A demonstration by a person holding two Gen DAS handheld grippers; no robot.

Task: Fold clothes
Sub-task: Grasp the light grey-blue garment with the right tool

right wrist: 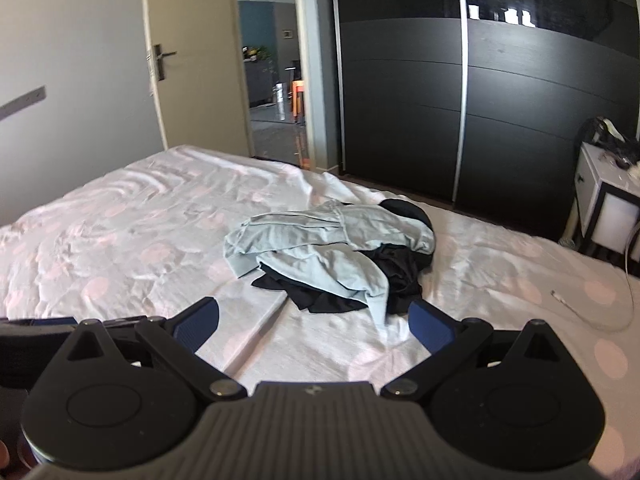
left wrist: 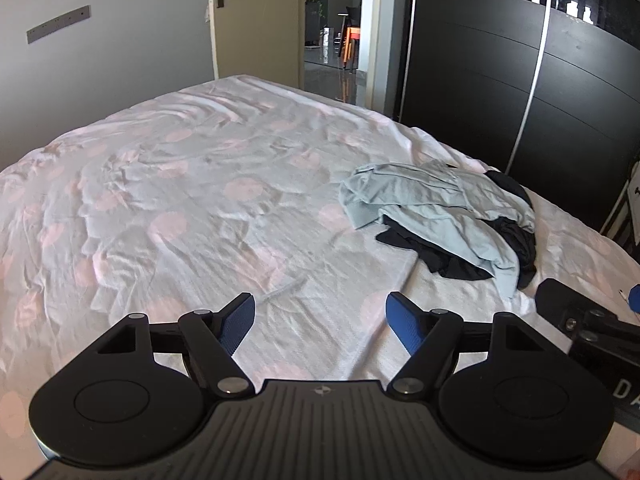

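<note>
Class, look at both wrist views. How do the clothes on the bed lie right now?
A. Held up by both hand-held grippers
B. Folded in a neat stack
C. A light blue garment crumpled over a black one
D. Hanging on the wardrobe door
C: the light blue garment lies rumpled over the black garment on the bed.

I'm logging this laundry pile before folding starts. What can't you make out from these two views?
- Black garment: mostly buried under the light blue-grey garment in both views; type and count unclear.
- Nightstand: cut by the right wrist view's edge; items on top too small.
- Right tongs: cut off in the left wrist view.
</note>
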